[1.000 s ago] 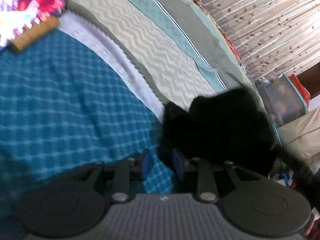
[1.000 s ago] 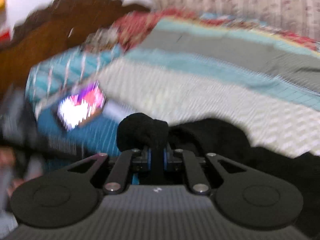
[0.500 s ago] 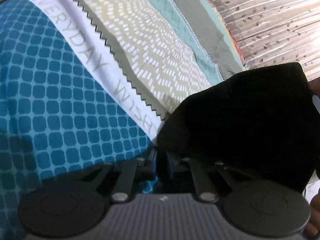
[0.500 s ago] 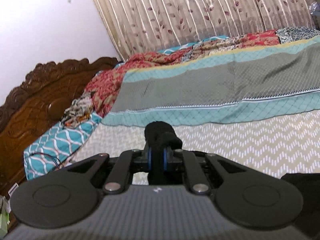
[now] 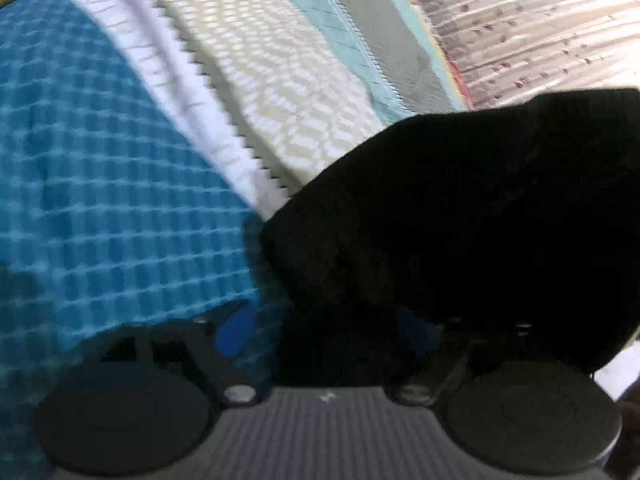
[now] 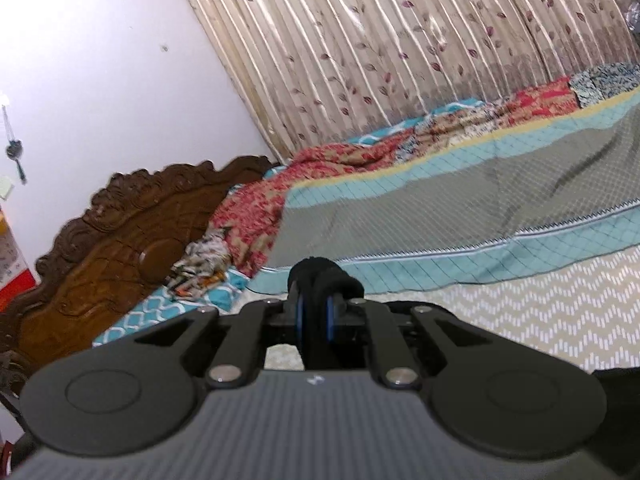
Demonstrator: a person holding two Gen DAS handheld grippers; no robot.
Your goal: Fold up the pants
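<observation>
The black pants (image 5: 460,216) hang as a dark mass filling the right half of the left wrist view, lifted above the bed. My left gripper (image 5: 328,332) has its blue pads spread wide, with pants cloth drooping over the gap and the right finger; the view is blurred. My right gripper (image 6: 314,312) is shut on a bunched fold of the black pants (image 6: 324,276), held up over the bed. A dark corner of the pants (image 6: 616,384) shows at the lower right.
A blue checked cloth (image 5: 100,200) with a white band covers the near bed. The striped bedspread (image 6: 480,220) runs to a leaf-print curtain (image 6: 400,48). A carved wooden headboard (image 6: 120,232) and crumpled clothes (image 6: 204,264) are at the left.
My left gripper closed on the pants' edge half a second ago and now stands open. My right gripper lifted its fold higher, the view tilting up to the curtain.
</observation>
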